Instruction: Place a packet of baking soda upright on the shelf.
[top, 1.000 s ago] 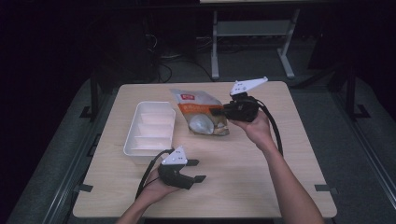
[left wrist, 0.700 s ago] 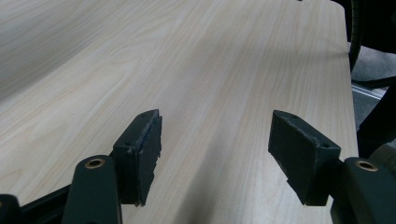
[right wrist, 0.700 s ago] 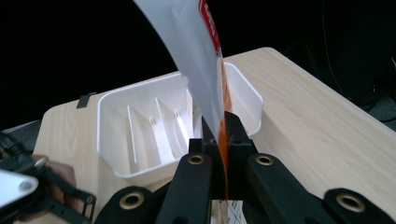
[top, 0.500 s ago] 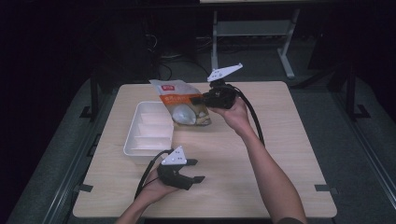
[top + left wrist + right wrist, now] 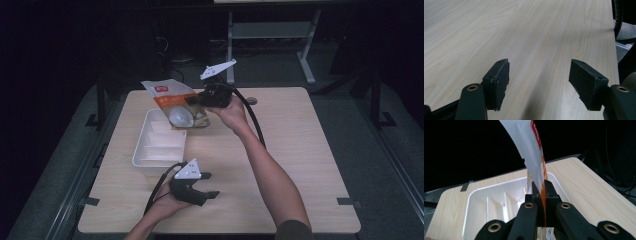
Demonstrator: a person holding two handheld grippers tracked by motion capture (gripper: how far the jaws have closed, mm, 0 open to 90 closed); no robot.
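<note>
Here, near the bottom centre of the high view: left gripper [image 5: 207, 186] resting low over the wooden table [image 5: 300, 150], jaws spread wide, grasping nothing. Just beyond, at centre left: white divided tray [image 5: 159, 145] with 4 or so compartments, seemingly bare. Farther up, at upper centre: right gripper [image 5: 199, 100] clenched on the edge of an orange-and-white snack pouch [image 5: 175, 100], lifted clear and hanging over the tray's far end. Likely light, soft and crinkly, slippery film, possibly fragile contents; best pinched along the flat sealed edge, never across the bulging middle.
</note>
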